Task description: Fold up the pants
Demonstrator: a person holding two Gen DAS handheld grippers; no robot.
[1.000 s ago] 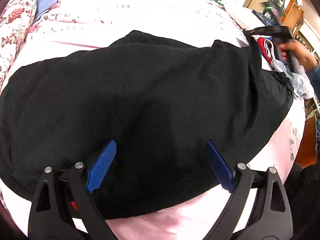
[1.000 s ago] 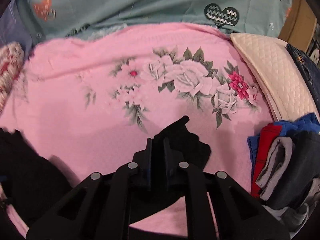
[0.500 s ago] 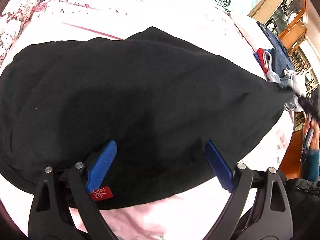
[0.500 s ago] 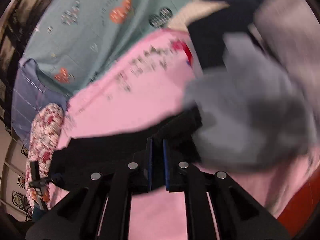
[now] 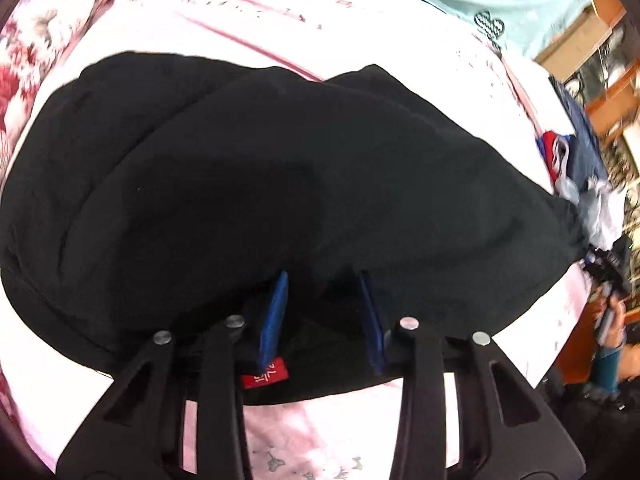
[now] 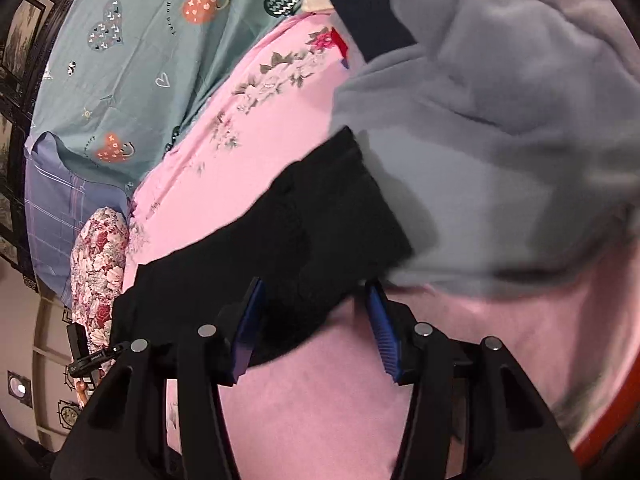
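Observation:
Black pants (image 5: 300, 180) lie spread across the pink bed sheet (image 5: 320, 20), folded over with a red label (image 5: 266, 374) at the near edge. My left gripper (image 5: 324, 316) sits at that near edge, its blue fingers (image 5: 276, 316) half closed with black cloth bunched between them and their tips under a fold. In the right wrist view, a corner of the pants (image 6: 320, 232) lies on the sheet between the parted fingers of my right gripper (image 6: 312, 316), which is open and holds nothing.
A grey garment (image 6: 500, 120) from the clothes pile (image 5: 568, 152) lies right beside the pants' corner. A floral pillow (image 6: 100, 264) and a teal heart-print cover (image 6: 160, 40) lie at the far side. A person's hand (image 5: 608, 316) shows at the bed's right edge.
My right gripper carried the pants' corner over toward the clothes pile, then opened and let it go. My left gripper's fingers have narrowed around the pants' near edge.

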